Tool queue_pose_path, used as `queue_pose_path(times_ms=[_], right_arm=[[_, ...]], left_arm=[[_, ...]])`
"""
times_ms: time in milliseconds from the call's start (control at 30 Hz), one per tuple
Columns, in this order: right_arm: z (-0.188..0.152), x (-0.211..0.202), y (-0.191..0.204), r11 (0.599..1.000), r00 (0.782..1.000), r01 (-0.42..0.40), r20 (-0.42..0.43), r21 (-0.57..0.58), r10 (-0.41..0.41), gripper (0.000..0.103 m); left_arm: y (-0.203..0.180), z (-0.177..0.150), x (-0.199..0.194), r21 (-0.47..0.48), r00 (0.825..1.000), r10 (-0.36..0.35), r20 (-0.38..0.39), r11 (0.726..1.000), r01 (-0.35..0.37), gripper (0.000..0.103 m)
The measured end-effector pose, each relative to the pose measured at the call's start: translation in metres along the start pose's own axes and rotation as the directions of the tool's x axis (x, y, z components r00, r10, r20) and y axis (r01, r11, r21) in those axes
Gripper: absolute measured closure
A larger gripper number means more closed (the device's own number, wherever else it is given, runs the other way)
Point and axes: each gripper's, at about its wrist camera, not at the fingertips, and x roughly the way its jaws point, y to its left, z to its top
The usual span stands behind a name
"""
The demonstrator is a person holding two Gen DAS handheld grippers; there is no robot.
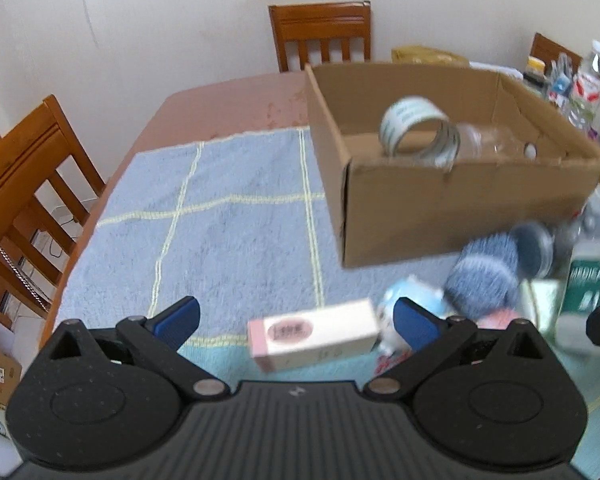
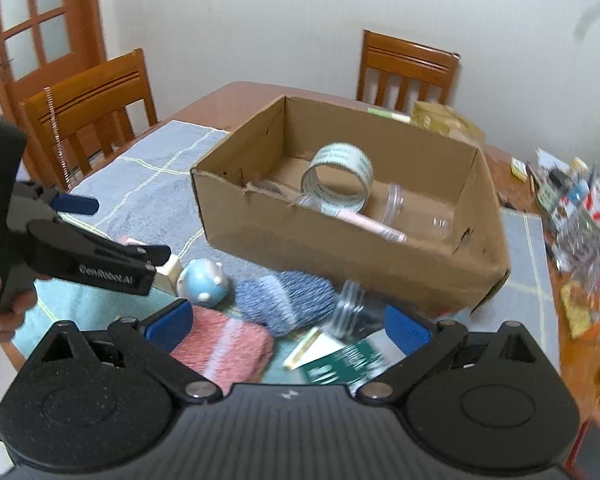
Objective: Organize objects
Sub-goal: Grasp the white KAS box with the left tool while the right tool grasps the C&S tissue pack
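A corrugated cardboard box [image 2: 380,240] stands on a blue terry towel [image 1: 228,216] laid over a brown table, partly filled; a roll of printed packing tape [image 2: 340,180], a clear plastic jar [image 2: 416,212] lying on its side and a slim pink tube [image 2: 376,230] rest inside it; by that showing, the sorting looks under way, not finished. Still loose on the towel, just in front of the box, lie a pink-and-white carton [image 1: 314,334], a glossy pale-blue rounded figurine [image 2: 204,282], a rolled blue knit cloth [image 2: 284,300], a pink knit cloth [image 2: 224,346], a second clear jar [image 2: 350,312] and a green-and-white printed pack [image 2: 340,360]. The left gripper [image 1: 296,320] hangs above the carton, its blue ribbed pads set wide with nothing between them; the right gripper [image 2: 288,324] hovers over the knit cloths and the pack, equally wide and empty. Clutter crowds the table's far right edge, blurred beyond reading.
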Motion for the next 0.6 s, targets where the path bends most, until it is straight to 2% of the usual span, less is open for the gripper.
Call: queue_pose_path(times_ms=[200, 367, 467, 600], right_arm=[[-0.025, 0.011, 0.041, 0.999, 0.999, 0.039, -0.012, 0.015, -0.039, 0.000], [-0.044, 0.026, 0.061, 0.998, 0.997, 0.039, -0.061, 0.043, -0.036, 0.000], [-0.051, 0.033, 0.071, 0.998, 0.996, 0.033, -0.079, 0.044, -0.029, 0.000], [-0.062, 0.044, 0.082, 0.998, 0.994, 0.021, -0.111, 0.062, -0.014, 0.000]], left_arm=[[0.003, -0.012, 0.010, 0.034, 0.995, -0.100, 0.011, 0.994, 0.099, 0.001], [0.003, -0.012, 0.024, 0.042, 0.993, -0.118, 0.008, 0.992, 0.117, 0.001], [0.007, -0.014, 0.027, 0.044, 0.988, -0.152, 0.015, 0.988, 0.151, 0.001], [0.016, -0.018, 0.028, 0.069, 0.986, -0.169, -0.013, 0.983, 0.170, 0.001]])
